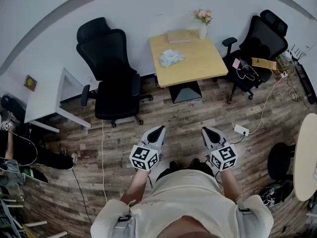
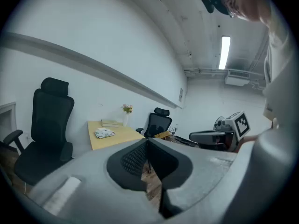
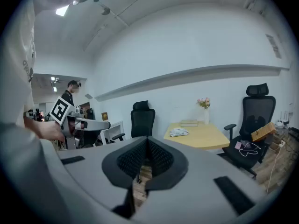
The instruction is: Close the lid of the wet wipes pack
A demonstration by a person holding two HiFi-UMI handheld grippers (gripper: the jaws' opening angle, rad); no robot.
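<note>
The wet wipes pack (image 1: 171,57) lies on a small wooden table (image 1: 198,63) against the far wall, well ahead of me. It also shows small and distant as the pack (image 2: 104,133) in the left gripper view and the pack (image 3: 179,132) in the right gripper view; I cannot tell how its lid stands. My left gripper (image 1: 159,131) and right gripper (image 1: 206,131) are held side by side at waist height above the wood floor, far from the table. Both are shut with nothing between the jaws, as the left gripper (image 2: 147,141) and right gripper (image 3: 147,139) show in their own views.
On the table also stand a book (image 1: 179,36) and a vase of flowers (image 1: 203,26). A black office chair (image 1: 111,78) is left of it, another chair (image 1: 257,48) right. A white desk (image 1: 47,95), a power strip (image 1: 241,130) with cable and a round table (image 1: 304,157) flank me.
</note>
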